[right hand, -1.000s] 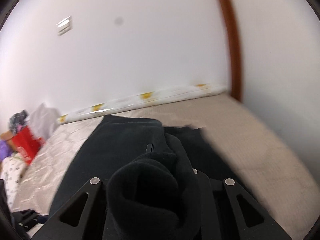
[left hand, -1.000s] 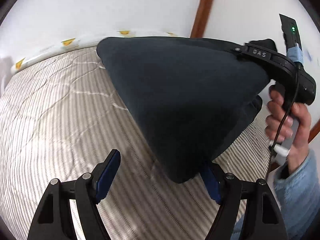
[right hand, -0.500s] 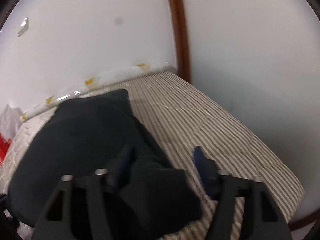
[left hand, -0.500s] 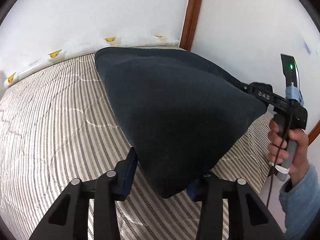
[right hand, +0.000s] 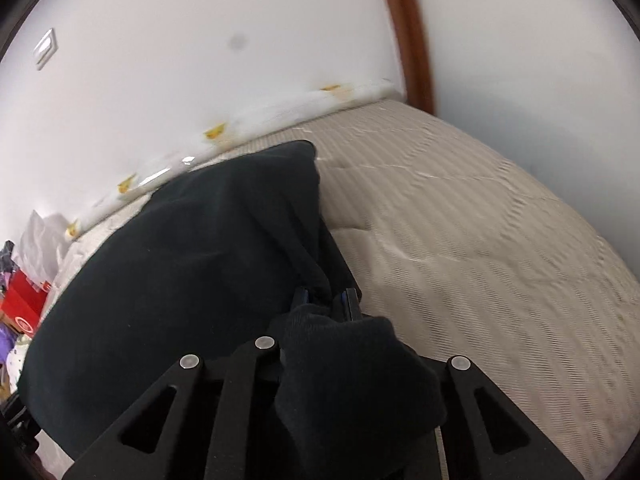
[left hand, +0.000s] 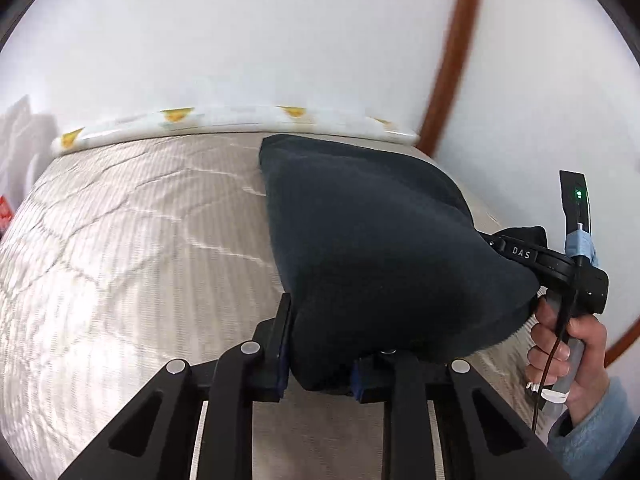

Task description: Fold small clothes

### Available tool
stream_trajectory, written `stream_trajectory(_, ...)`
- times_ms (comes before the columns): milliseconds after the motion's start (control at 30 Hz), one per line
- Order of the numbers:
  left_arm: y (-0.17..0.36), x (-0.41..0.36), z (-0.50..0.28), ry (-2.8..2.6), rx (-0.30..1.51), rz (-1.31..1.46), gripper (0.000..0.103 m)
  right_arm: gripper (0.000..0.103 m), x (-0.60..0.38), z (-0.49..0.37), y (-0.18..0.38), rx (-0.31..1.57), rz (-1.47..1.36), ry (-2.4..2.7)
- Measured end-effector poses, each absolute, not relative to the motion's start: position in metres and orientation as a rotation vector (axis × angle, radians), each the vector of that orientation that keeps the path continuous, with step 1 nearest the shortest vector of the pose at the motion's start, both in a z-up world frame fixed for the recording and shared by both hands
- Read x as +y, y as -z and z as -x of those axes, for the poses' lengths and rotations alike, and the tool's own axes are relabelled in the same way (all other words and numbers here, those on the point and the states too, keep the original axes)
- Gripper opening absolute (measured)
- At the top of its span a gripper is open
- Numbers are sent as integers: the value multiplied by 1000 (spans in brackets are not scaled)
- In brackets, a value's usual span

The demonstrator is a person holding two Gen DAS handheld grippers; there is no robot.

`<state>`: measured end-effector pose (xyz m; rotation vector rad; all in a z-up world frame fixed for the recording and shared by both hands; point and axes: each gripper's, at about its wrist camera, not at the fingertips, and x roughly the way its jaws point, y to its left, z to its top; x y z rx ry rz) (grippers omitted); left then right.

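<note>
Dark garment (left hand: 384,248) stretched above a striped bed (left hand: 132,248), pinched at two corners.

Largest first: quilted striped mattress filling most of both views, pale printed roll (left hand: 224,118) along its far edge against the white wall (left hand: 240,40), brown wooden post (left hand: 456,52) at the corner. Above the mattress, dark fleece cloth held up off the bed, far end resting near the roll. Left hand-held gripper (left hand: 320,354) just closed in, pads clamped on the cloth's near corner. Right hand-held gripper (right hand: 325,300) likewise just closed, pads pressed on a bunched fold of the same cloth, loose fabric draped over its frame. Hand (left hand: 568,356) in a light blue sleeve wrapped round that gripper's handle, small green light glowing above.
</note>
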<state>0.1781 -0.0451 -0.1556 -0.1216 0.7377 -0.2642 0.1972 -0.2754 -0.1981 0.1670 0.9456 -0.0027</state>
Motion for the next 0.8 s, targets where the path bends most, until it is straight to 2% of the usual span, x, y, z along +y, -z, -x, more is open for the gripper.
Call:
stream_trajectory(333,170,58,-167,103,786,172,21,17,-158,-221,201,953,-49,-233)
stream_trajectory(433,176,60,-154,116,805,153,22,17,-169,-197,184,879,-22,-302)
stream_trajectory(567,181,40,-150,92,776,65,23,19,-189,-172,187,913,-11,-324)
stream_trajectory(667,181,37,-151,78,777,31,25,27,-198,-159,180,925,16,-305)
stream_trajectory(800,174,46,-137,115,788,73,34,32,-209,-143,154,853,17,-254)
